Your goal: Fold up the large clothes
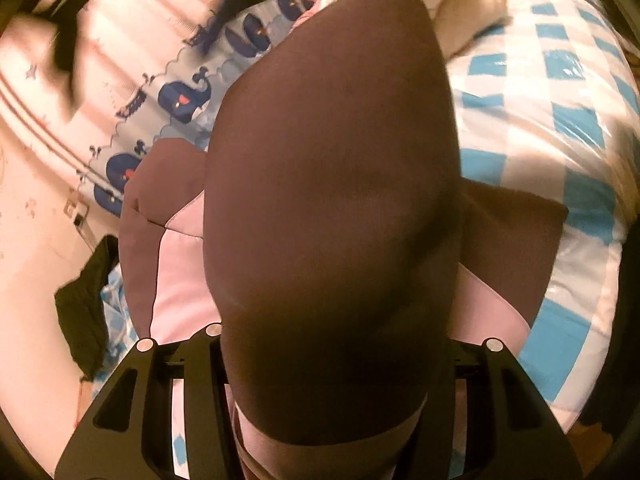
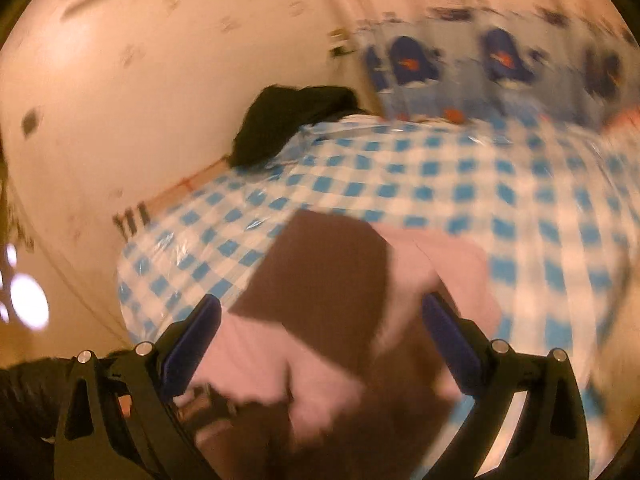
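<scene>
A brown and pink garment [image 1: 332,208] lies on the blue-and-white checked cloth [image 1: 552,120]. In the left wrist view a brown fold rises out of my left gripper [image 1: 320,360] and hides its fingertips; the jaws are closed on it. In the right wrist view, which is blurred, the same garment [image 2: 332,280] lies between the blue pads [image 2: 200,332] of my right gripper [image 2: 320,316]. The jaws stand wide apart over the cloth and grip nothing.
A whale-print cloth [image 1: 180,96] runs along the far edge, also in the right wrist view [image 2: 496,64]. A dark garment [image 2: 288,120] lies at the table corner by the pale wall [image 2: 140,80]. Checked cloth [image 2: 480,184] lies beyond the garment.
</scene>
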